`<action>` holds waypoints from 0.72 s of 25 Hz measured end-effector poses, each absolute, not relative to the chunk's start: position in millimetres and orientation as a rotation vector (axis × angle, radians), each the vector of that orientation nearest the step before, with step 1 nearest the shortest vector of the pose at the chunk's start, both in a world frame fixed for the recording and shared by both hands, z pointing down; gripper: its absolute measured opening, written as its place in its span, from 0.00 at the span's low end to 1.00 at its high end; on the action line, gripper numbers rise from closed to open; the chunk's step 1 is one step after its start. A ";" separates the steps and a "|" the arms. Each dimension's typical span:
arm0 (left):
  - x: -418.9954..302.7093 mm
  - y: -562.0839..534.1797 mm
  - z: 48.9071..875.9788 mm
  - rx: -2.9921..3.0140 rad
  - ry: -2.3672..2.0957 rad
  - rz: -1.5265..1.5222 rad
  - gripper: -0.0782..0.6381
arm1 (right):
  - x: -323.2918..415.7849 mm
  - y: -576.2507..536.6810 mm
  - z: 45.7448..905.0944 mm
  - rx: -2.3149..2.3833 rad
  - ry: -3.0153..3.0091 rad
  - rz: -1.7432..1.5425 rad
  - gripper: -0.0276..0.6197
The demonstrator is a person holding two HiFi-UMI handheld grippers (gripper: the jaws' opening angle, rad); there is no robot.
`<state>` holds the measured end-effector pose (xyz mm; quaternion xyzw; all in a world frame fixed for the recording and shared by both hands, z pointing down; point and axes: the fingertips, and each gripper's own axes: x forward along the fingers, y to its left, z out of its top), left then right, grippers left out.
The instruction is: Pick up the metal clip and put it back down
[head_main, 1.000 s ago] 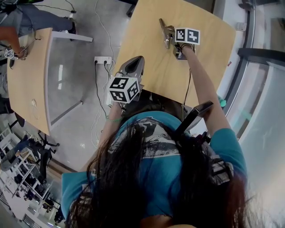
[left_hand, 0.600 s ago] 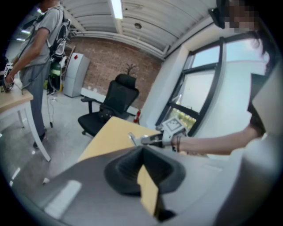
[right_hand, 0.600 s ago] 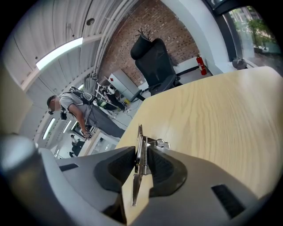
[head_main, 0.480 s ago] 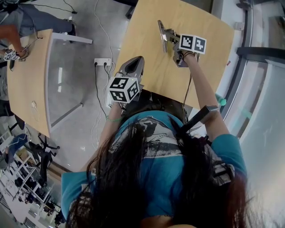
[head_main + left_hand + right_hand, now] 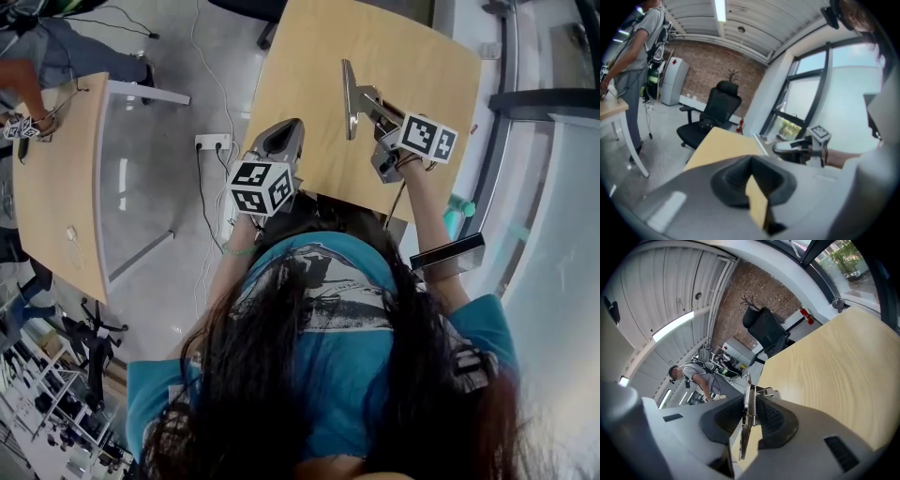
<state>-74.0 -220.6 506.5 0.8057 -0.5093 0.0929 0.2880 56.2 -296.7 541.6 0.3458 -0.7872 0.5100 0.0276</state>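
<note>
The metal clip (image 5: 350, 98) hangs in the air above the tan table (image 5: 309, 66), standing on edge. My right gripper (image 5: 367, 101) is shut on it, and its jaws have just been closing with the clip between them. In the right gripper view the clip (image 5: 746, 418) sits squeezed between the dark pads of the right gripper (image 5: 749, 411), spring showing. My left gripper (image 5: 281, 136) hovers shut and empty at the table's near edge. The left gripper view shows the left gripper (image 5: 752, 176) and the right one with the clip (image 5: 787, 146) beyond.
A second tan table (image 5: 52, 169) stands at the left with a person (image 5: 37, 47) beside it. A power strip (image 5: 215, 142) and cables lie on the floor between the tables. A black office chair (image 5: 715, 115) stands past the table's far end. Windows run along the right.
My right gripper has risen off the table with the clip and come nearer and rightward. The clip has turned more upright. The left gripper has stayed put.
</note>
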 end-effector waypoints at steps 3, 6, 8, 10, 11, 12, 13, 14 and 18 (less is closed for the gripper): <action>-75.4 -218.8 504.6 2.169 -1.336 0.243 0.11 | 60.5 -280.6 524.0 1.132 -2.451 1.618 0.19; -76.1 -216.1 501.4 2.182 -1.322 0.229 0.11 | 62.9 -263.8 510.9 1.192 -2.471 1.650 0.19; -76.7 -213.4 498.7 2.188 -1.315 0.214 0.11 | 62.7 -251.1 505.9 1.227 -2.476 1.653 0.19; -78.3 -210.2 496.1 2.199 -1.306 0.213 0.11 | 59.9 -238.3 502.6 1.258 -2.477 1.652 0.19; -79.4 -208.2 495.1 2.206 -1.302 0.220 0.11 | 57.8 -232.2 501.2 1.271 -2.478 1.656 0.19; -80.4 -206.1 494.5 2.213 -1.296 0.229 0.11 | 55.5 -226.6 500.0 1.282 -2.480 1.663 0.19; -81.2 -203.8 494.1 2.220 -1.288 0.236 0.11 | 53.1 -221.7 499.3 1.292 -2.482 1.673 0.19; -82.0 -201.5 493.4 2.225 -1.279 0.239 0.11 | 50.7 -217.2 498.9 1.302 -2.483 1.681 0.19; -85.1 -191.0 488.3 2.246 -1.242 0.218 0.11 | 42.2 -201.4 496.1 1.338 -2.487 1.682 0.19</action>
